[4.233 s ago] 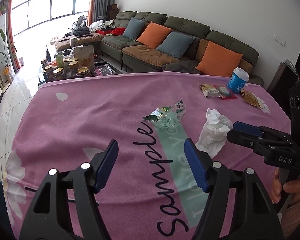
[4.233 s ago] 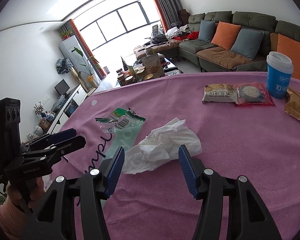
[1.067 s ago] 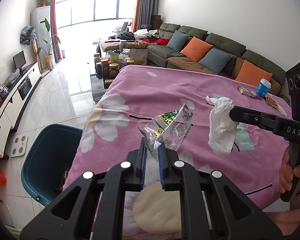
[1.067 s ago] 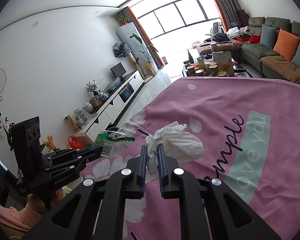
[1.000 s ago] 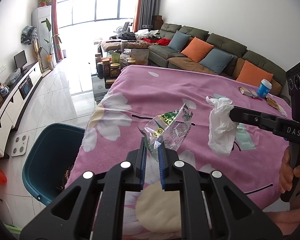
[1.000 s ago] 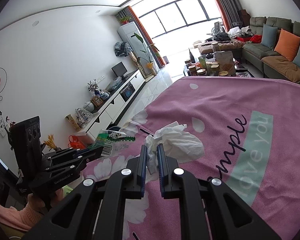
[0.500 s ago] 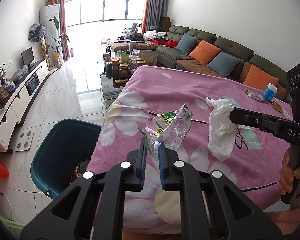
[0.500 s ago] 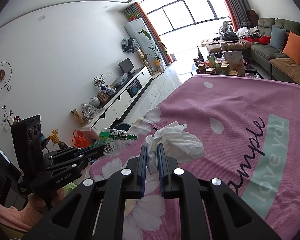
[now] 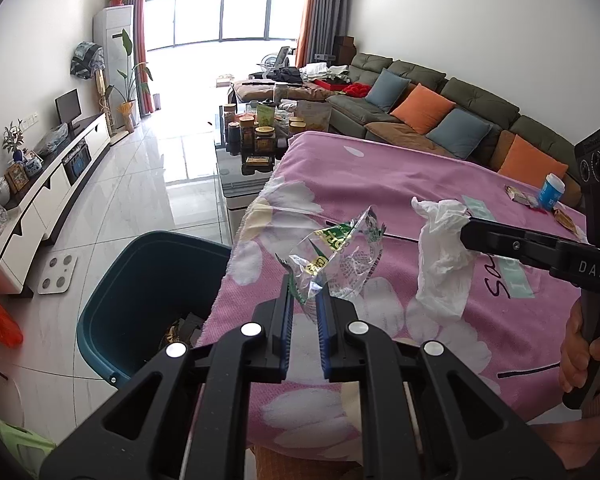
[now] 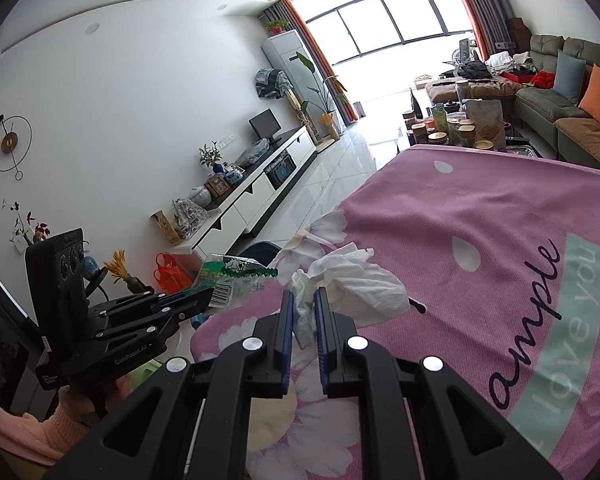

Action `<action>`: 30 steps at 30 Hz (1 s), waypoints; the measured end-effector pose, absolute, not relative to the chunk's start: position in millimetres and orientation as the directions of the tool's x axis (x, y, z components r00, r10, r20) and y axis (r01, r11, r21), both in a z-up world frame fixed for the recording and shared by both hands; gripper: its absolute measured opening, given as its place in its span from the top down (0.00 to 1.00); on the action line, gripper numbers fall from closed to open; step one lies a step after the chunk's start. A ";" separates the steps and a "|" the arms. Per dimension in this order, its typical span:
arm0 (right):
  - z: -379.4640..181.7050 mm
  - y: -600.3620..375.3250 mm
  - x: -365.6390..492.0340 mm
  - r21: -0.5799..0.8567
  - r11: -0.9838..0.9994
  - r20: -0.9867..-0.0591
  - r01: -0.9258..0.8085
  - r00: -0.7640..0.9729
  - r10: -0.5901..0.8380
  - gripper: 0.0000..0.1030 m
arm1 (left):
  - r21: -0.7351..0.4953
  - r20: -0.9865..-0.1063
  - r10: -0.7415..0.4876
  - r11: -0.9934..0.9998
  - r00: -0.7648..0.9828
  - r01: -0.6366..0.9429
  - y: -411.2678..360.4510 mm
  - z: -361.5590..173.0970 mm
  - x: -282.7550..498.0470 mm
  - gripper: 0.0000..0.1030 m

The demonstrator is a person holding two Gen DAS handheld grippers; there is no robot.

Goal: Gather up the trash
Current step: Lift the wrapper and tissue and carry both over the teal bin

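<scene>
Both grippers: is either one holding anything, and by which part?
The left gripper pinches the clear snack wrapper by its lower corner. The right gripper pinches the crumpled white tissue by its near end.

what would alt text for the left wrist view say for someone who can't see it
The left gripper is shut on a crumpled clear plastic wrapper, held above the edge of a table draped in a pink flowered cloth, with a teal trash bin on the floor to its left. At right, the right gripper holds a crumpled white tissue; a living room lies behind.
</scene>
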State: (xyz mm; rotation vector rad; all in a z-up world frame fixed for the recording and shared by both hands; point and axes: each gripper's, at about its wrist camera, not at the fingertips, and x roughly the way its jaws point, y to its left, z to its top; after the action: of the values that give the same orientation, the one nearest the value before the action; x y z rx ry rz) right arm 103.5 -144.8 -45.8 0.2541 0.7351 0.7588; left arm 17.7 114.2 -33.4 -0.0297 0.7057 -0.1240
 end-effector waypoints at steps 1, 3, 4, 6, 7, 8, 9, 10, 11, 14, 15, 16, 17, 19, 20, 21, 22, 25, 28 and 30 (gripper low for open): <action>-45.6 -143.9 103.2 0.460 0.709 -0.511 -0.535 0.493 0.704 0.91 | -0.068 -0.645 -0.121 0.993 0.755 0.100 115.1 -33.3 17.3 0.89; -44.9 -140.7 102.8 0.460 0.706 -0.510 -0.539 0.490 0.707 0.91 | -0.070 -0.645 -0.118 0.993 0.755 0.095 117.1 -32.9 16.5 0.89; -44.7 -139.5 102.8 0.459 0.705 -0.510 -0.541 0.489 0.707 0.91 | -0.069 -0.645 -0.115 0.993 0.756 0.092 118.3 -32.9 16.2 0.89; -44.6 -138.4 104.2 0.459 0.702 -0.511 -0.544 0.485 0.710 0.91 | -0.070 -0.645 -0.112 0.994 0.756 0.087 120.0 -33.1 15.8 0.89; -44.5 -137.4 103.9 0.458 0.702 -0.511 -0.545 0.485 0.710 0.91 | -0.071 -0.645 -0.111 0.994 0.756 0.085 120.7 -33.3 15.6 0.89; -44.5 -136.2 103.9 0.457 0.702 -0.511 -0.547 0.484 0.710 0.91 | -0.072 -0.645 -0.110 0.994 0.756 0.083 121.7 -33.2 15.5 0.89; -44.6 -135.2 104.2 0.457 0.700 -0.512 -0.548 0.482 0.711 0.91 | -0.073 -0.645 -0.109 0.994 0.756 0.082 122.9 -33.3 14.8 0.89; -45.0 -134.4 104.7 0.457 0.699 -0.513 -0.550 0.480 0.712 0.91 | -0.073 -0.645 -0.108 0.994 0.756 0.080 123.5 -33.5 14.7 0.89; -45.3 -133.9 105.8 0.457 0.699 -0.513 -0.551 0.478 0.713 0.91 | -0.073 -0.645 -0.106 0.994 0.757 0.078 124.2 -33.8 14.9 0.89; -45.8 -131.5 105.6 0.455 0.695 -0.514 -0.556 0.473 0.715 0.91 | -0.073 -0.644 -0.102 0.995 0.758 0.072 125.8 -33.9 15.1 0.89; -44.8 -130.7 107.2 0.455 0.694 -0.514 -0.558 0.472 0.716 0.91 | -0.074 -0.644 -0.100 0.995 0.759 0.069 126.6 -33.8 14.7 0.89; -44.3 -129.9 107.8 0.454 0.693 -0.514 -0.560 0.472 0.717 0.91 | -0.074 -0.643 -0.099 0.995 0.759 0.067 128.0 -33.9 14.5 0.89; -43.9 -127.7 107.8 0.453 0.692 -0.513 -0.562 0.471 0.718 0.91 | -0.074 -0.643 -0.097 0.995 0.760 0.064 129.1 -34.0 14.4 0.89; -43.2 -124.9 108.4 0.451 0.690 -0.513 -0.566 0.468 0.719 0.91 | -0.075 -0.643 -0.093 0.996 0.760 0.058 131.8 -34.3 14.2 0.89; -42.8 -123.6 108.8 0.450 0.690 -0.513 -0.567 0.468 0.720 0.91 | -0.075 -0.643 -0.090 0.996 0.760 0.055 132.8 -34.5 14.2 0.89; -42.6 -122.5 109.1 0.450 0.687 -0.512 -0.570 0.466 0.722 0.91 | -0.074 -0.643 -0.088 0.996 0.761 0.052 133.8 -34.7 14.3 0.89; -42.3 -121.3 109.3 0.449 0.686 -0.512 -0.572 0.464 0.723 0.91 | -0.074 -0.643 -0.086 0.996 0.761 0.049 135.6 -34.8 13.5 0.89; -41.8 -117.1 109.6 0.446 0.684 -0.514 -0.578 0.460 0.724 0.91 | -0.073 -0.643 -0.079 0.996 0.762 0.042 136.3 -34.7 12.9 0.89; -42.3 -115.2 109.4 0.445 0.680 -0.515 -0.582 0.455 0.727 0.91 | -0.073 -0.642 -0.073 0.997 0.763 0.034 137.6 -34.9 12.9 0.89; -42.1 -113.3 109.8 0.443 0.679 -0.516 -0.586 0.452 0.727 0.91 | -0.073 -0.642 -0.069 0.997 0.764 0.029 139.8 -34.9 13.0 0.89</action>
State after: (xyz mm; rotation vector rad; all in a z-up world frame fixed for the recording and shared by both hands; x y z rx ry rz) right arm 109.8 -113.3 -42.1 0.2128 0.7407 0.8184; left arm 13.0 139.8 -34.9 -0.0601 0.7000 -0.0532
